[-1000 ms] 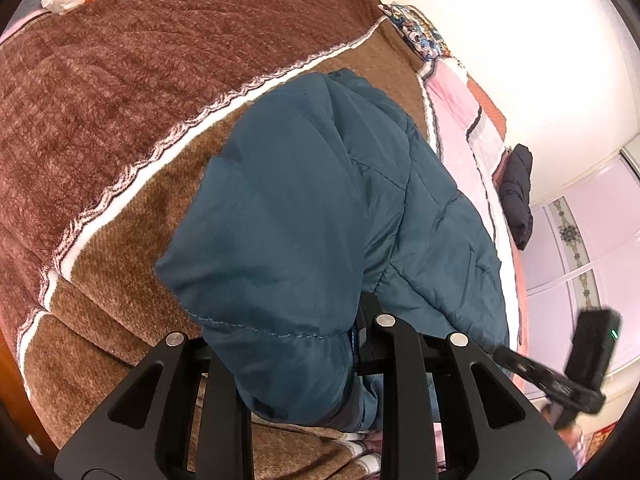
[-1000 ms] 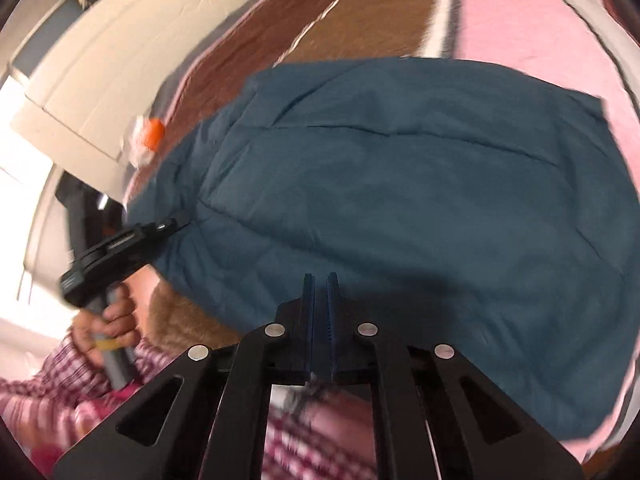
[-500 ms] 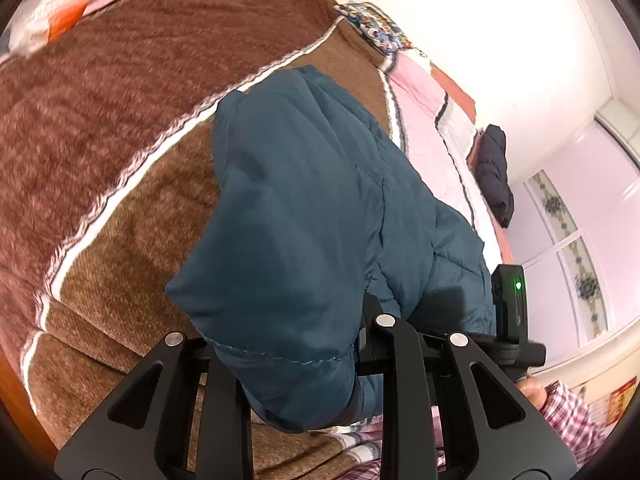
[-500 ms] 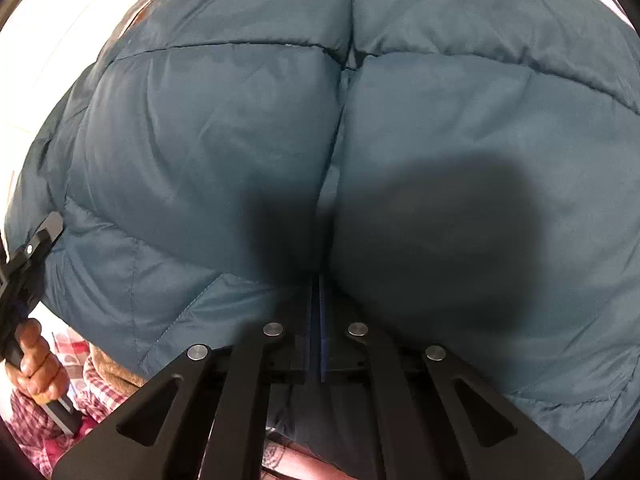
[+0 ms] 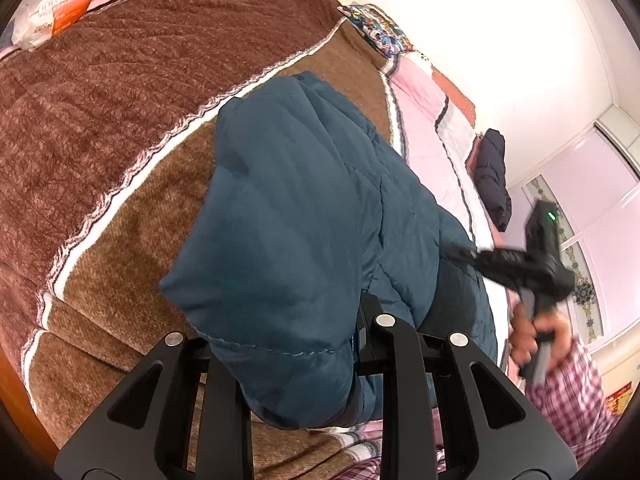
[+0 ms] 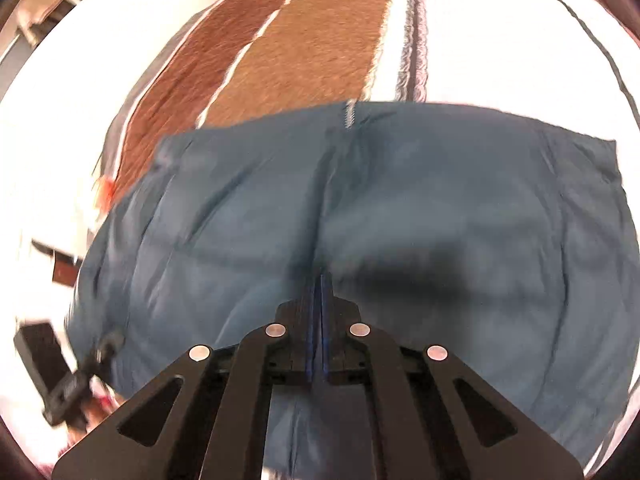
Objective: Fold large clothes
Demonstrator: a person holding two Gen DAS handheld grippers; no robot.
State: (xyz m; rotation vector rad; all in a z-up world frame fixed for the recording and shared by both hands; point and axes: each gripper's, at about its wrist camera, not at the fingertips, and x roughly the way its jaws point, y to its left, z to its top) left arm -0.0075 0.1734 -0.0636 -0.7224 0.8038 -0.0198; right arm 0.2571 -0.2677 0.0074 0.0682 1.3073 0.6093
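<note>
Folding is mid-way by the look of it: the teal puffer jacket (image 5: 304,216) lies on the bed (image 5: 100,128), on the brown striped blanket, and takes up the centre of the left wrist view and the whole lower half of the right wrist view.

The left hand-held gripper (image 5: 296,344) at the bottom of its frame is clamped on a thick puffy wad of the jacket, apparently a folded-over sleeve or side panel. Its jaws stand partly apart only because the padding fills the gap between them. That bunch is held up over the blanket, with the rest of the jacket trailing off toward the lower right of the frame.

The right hand-held gripper (image 6: 319,296) is shut tight, blue pads together, with nothing between them. It points down at the jacket's centre seam in the lower middle of its view, and whether the tips actually touch the fabric is hard to say, since the picture is blurred. It also shows up at the right edge of the left wrist view, in the person's hand above a plaid sleeve (image 5: 576,396).

Best guess on the step: the left side is carrying a flap over while the closed right tool presses or smooths the body along the zip line.

The next move probably calls for laying the held wad flat across the body and letting go. The right one then needs to open up and find an edge or hem. Puffy fill tends to spring back, so a press-down afterwards seems wise.
</note>
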